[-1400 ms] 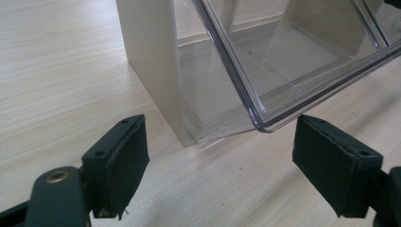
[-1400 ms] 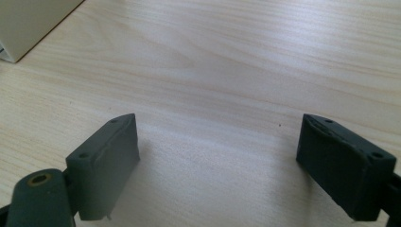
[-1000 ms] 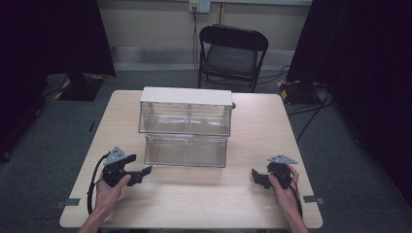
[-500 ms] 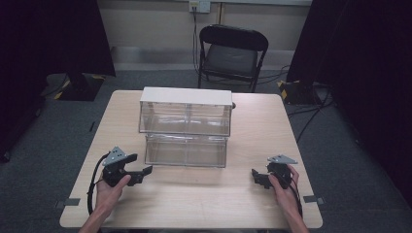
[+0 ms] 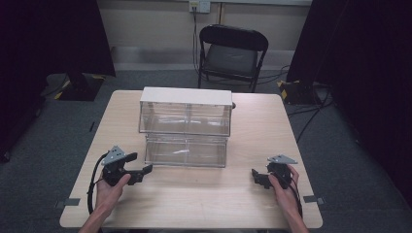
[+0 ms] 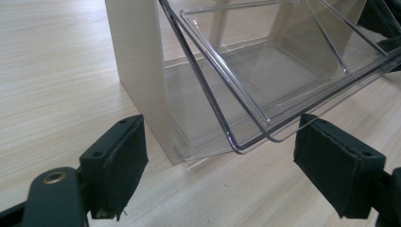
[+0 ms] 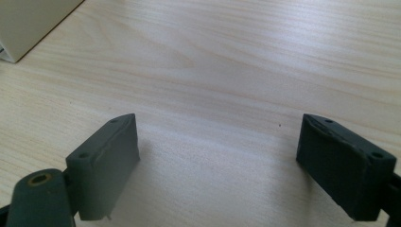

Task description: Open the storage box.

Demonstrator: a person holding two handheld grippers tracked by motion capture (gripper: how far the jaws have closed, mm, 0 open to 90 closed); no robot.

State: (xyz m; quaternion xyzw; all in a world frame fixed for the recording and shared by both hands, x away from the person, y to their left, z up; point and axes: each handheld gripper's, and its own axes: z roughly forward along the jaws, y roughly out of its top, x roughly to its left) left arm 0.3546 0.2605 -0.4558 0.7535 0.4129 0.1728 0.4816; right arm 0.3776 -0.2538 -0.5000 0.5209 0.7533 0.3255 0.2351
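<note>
While both hands are rested near the table's (image 5: 204, 206) front edge, one two-drawer clear cabinet (image 5: 184, 96) is seen mid-table in the high view, its lower drawer (image 5: 187, 152) drawn out towards the two tongs, the left gripper (image 5: 145, 170) and the right gripper (image 5: 255, 175). In the left gripper view, wide jaws are aimed at that drawer's corner, presumably to handle it. In the right gripper view, wide jaws are held empty over bare wood.

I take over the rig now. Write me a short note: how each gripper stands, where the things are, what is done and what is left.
Left gripper: jaws open, empty, facing the lower left corner of the clear drawer cabinet.
Right gripper: jaws open, empty, over bare table, away from the cabinet.
Cabinet: mid-table, two clear tiers; the lower drawer stands pulled out.
Done: nothing gripped.
Left: probably take hold of the lower drawer.
</note>
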